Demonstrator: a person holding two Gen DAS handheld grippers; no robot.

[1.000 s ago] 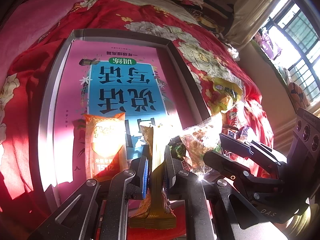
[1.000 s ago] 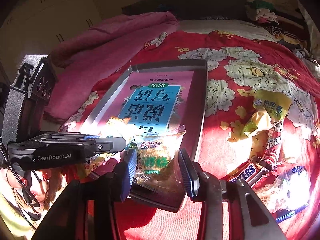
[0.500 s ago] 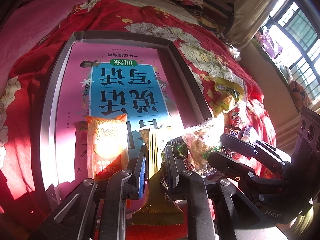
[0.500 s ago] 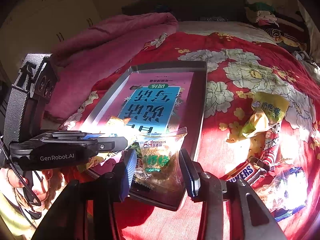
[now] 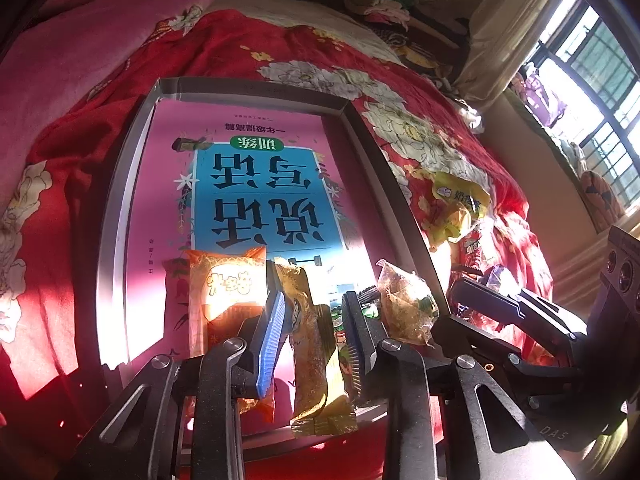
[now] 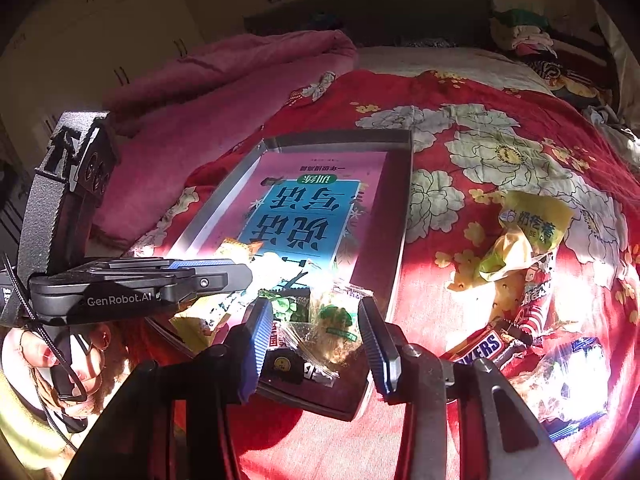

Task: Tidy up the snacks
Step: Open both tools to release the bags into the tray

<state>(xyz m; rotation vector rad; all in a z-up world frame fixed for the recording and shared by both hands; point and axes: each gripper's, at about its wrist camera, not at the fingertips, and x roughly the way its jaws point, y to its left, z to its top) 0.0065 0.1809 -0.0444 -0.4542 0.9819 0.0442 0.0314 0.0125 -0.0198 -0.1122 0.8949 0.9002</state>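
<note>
Two tools worked side by side at the near end of the grey tray (image 5: 120, 208), which lay on the red flowered bed cover (image 6: 500, 128) with a pink and blue book (image 5: 260, 184) as its floor. The step in hand looked like setting snacks down in the tray. The left tool (image 5: 316, 328) was opening its jaws around a yellow-brown packet (image 5: 316, 360), which hung between them over the tray's near rim; the pads seemed already clear of it. Just left of that tool lay an orange packet (image 5: 224, 288) on the book. The right tool (image 6: 316, 332) held a clear packet with a green label (image 6: 336, 328) between its pads, jaws part closed on it, above the tray's near corner.

Several more snacks waited on the bed cover to the right of the right tool: a yellow bag (image 6: 528, 232), a Snickers bar (image 6: 484, 348) and a blue-edged wrapper (image 6: 576, 380).

Next, I judged, the left tool needed to draw back without dragging the loose packet off the rim, and the right tool needed to lower and let go inside the wall.
</note>
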